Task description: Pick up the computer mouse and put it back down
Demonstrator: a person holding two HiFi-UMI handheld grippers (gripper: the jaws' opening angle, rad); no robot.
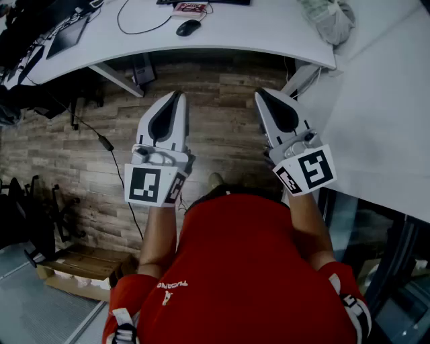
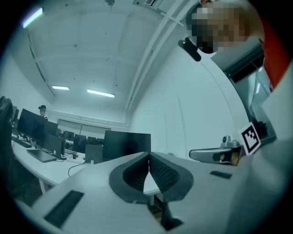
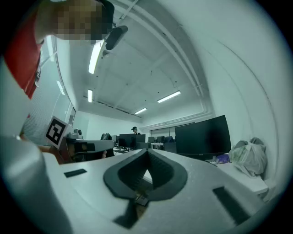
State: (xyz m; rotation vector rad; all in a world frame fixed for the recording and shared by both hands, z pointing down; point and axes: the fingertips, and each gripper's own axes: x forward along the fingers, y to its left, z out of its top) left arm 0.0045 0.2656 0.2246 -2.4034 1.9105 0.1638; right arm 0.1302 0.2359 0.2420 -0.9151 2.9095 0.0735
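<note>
The small black oval computer mouse [image 1: 188, 27] lies on the white curved desk [image 1: 269, 30], towards the far side of the desk top, and no gripper touches it. Just behind the mouse there is a small flat red and white thing [image 1: 190, 9]; what it is I cannot tell, and a dark object beyond it is cut off by the upper edge of the head view. At the right end of the desk sits a crumpled pale plastic bag [image 1: 329, 20], also partly cut off at the top. At the left end of the desk a dark flat screen device [image 1: 67, 37] lies half covered by other dark things that are hard to make out. The person in the red shirt [image 1: 248, 269] stands on the near side of the desk and holds both tools over the brown wood-plank floor [image 1: 222, 127]. The white left gripper [image 1: 179, 93] and the white right gripper [image 1: 259, 93] point towards the desk edge, side by side, well apart from the mouse. In the left gripper view the black ribbed pads [image 2: 135, 173] are pressed together at the tips and nothing is between them. In the right gripper view the pads [image 3: 130, 171] meet at the tips in the same way, also empty. Neither gripper view shows the mouse; each looks level over the desk at a black monitor [image 2: 127, 144].
</note>
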